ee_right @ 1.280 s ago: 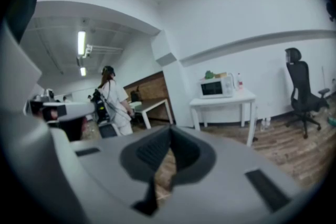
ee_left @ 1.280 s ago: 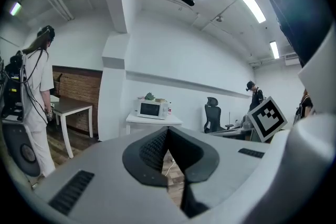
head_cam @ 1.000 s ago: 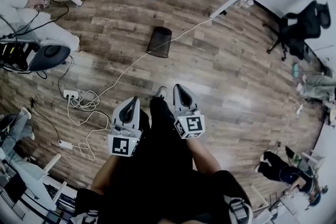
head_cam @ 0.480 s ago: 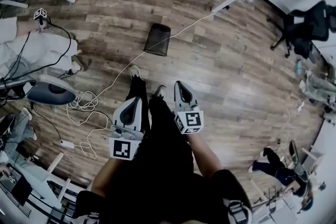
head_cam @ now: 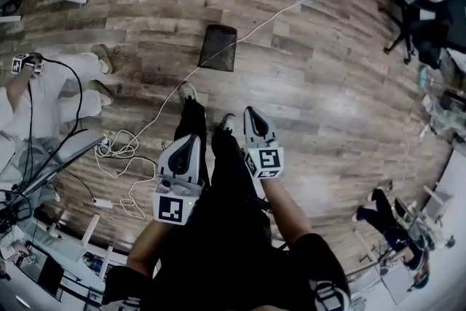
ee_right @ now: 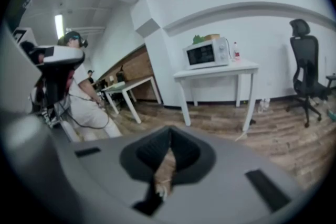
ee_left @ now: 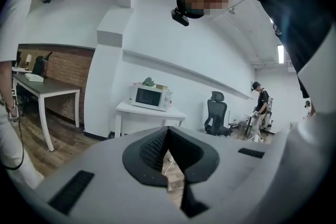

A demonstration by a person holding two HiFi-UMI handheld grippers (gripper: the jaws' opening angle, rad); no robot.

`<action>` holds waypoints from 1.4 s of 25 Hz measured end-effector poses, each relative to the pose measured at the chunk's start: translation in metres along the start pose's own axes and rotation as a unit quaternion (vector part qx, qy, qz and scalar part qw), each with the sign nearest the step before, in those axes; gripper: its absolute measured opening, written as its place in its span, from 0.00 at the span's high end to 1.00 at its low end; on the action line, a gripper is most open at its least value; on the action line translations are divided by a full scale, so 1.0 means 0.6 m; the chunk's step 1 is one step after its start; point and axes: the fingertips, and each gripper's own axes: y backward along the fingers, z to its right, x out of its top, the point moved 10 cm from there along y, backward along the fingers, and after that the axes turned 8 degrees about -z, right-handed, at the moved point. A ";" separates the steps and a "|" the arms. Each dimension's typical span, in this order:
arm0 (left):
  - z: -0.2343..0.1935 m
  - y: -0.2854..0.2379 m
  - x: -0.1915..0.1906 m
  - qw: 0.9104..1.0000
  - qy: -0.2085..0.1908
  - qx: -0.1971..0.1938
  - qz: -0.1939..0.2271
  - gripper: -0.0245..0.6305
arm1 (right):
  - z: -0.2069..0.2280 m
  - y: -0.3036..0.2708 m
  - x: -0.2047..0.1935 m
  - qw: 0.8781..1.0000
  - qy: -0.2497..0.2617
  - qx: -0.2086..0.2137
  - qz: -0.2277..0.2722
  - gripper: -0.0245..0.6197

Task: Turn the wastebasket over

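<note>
The black mesh wastebasket [head_cam: 218, 47] stands on the wood floor ahead of me in the head view, its dark flat end facing up. My left gripper [head_cam: 187, 141] and right gripper [head_cam: 251, 115] hang side by side well short of it, above my legs. Both are shut with nothing between their jaws. In the left gripper view the closed tips [ee_left: 168, 145] point toward a white table, and the basket is hidden from that view. In the right gripper view the closed tips [ee_right: 169, 145] show only floor through the small gap behind them.
A white cable [head_cam: 175, 98] runs across the floor past the basket to a power strip [head_cam: 109, 149]. A white table with a microwave [ee_right: 206, 53] stands ahead. A person in white [head_cam: 51, 91] stands at the left. An office chair [head_cam: 426, 18] is far right.
I have stepped forward, so the basket sits nearer and more central. Both grippers moved ahead and lower, still shut. The person at the left has shifted.
</note>
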 end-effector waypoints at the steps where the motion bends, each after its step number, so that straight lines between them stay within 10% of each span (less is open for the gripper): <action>1: -0.012 -0.016 -0.007 1.000 0.001 -0.003 -0.005 0.91 | 0.004 -0.018 -0.006 1.000 -0.002 -0.004 -0.014 0.91; 31: -0.148 -0.225 -0.234 0.999 0.032 -0.008 -0.015 0.91 | 0.170 -0.480 -0.390 0.990 0.010 -0.046 -0.131 0.91; 35: -0.164 -0.235 -0.259 0.999 0.035 0.001 -0.014 0.91 | 0.184 -0.540 -0.443 0.985 0.016 -0.052 -0.166 0.77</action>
